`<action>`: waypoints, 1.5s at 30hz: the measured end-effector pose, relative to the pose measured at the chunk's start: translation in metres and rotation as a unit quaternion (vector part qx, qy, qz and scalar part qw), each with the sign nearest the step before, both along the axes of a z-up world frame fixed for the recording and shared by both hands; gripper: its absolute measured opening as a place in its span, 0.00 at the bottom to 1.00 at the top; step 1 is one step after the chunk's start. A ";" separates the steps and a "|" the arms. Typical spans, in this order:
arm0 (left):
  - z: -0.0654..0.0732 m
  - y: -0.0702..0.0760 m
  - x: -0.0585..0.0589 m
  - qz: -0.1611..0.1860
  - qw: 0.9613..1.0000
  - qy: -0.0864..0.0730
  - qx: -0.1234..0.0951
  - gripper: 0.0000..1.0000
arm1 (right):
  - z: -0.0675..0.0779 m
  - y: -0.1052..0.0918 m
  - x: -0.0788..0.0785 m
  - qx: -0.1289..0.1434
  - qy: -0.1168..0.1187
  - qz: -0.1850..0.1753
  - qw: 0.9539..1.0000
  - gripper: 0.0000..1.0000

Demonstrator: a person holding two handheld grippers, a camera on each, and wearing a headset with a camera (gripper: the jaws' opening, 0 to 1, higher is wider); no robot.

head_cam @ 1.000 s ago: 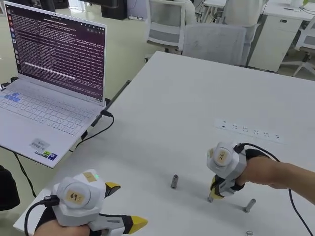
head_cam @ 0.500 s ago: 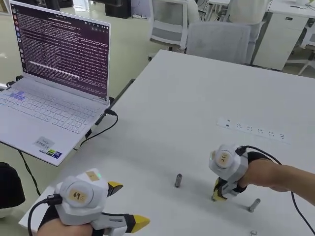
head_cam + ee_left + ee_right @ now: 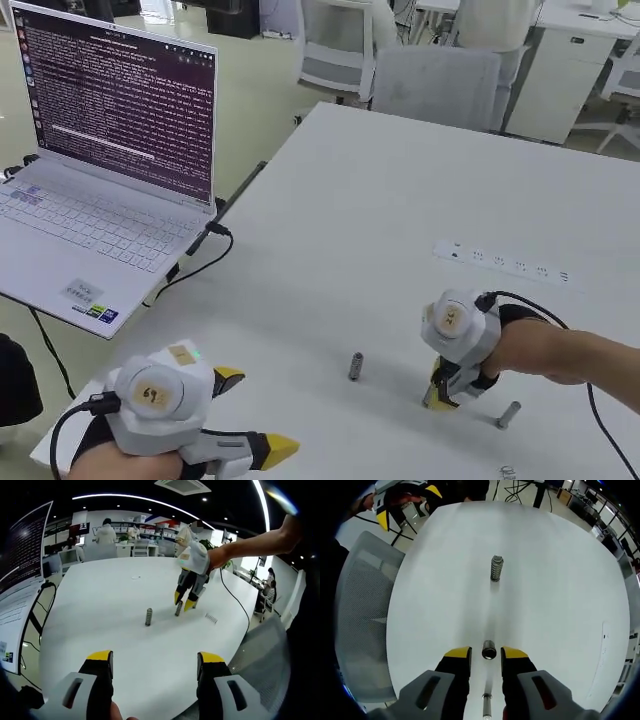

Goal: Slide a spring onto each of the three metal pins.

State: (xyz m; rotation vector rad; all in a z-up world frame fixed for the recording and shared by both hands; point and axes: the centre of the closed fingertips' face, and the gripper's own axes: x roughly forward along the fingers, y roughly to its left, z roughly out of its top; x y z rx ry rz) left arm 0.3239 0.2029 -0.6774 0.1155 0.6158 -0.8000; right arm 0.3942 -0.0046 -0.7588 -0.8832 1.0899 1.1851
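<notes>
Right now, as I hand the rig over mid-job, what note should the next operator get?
Left gripper: open, empty, back from the work.
Right gripper: open, jaws flanking the middle pin, small gaps on both sides; it appears to carry a spring.
Far pin: upright, spring on, done.
Third pin: looks bare; a loose spring lies on the table near it.
Left to do: check the middle pin's spring is seated, then fit the loose spring to the third pin.

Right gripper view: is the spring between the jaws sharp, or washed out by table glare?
Right gripper view: spring sharp, table bright but even, no glare on it, edges bowed by fisheye. Head view: crisp, soft shadows. Left gripper view: bright patch beyond the right gripper.
</notes>
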 end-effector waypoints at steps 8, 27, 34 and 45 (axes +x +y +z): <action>0.003 -0.005 0.001 -0.005 1.000 -0.002 -0.002 0.64 | 0.015 -0.007 0.002 0.024 -0.010 -0.031 0.999 0.28; 0.009 -0.015 0.002 -0.017 1.000 -0.009 -0.006 0.64 | 0.047 -0.014 -0.002 0.112 -0.034 -0.121 0.986 0.40; 0.010 -0.018 0.002 -0.020 1.000 -0.010 -0.007 0.64 | 0.065 -0.013 -0.003 0.172 -0.050 -0.162 0.970 0.43; 0.012 -0.022 0.001 -0.027 1.000 -0.011 -0.008 0.65 | 0.081 -0.031 -0.009 0.205 -0.072 -0.210 0.953 0.51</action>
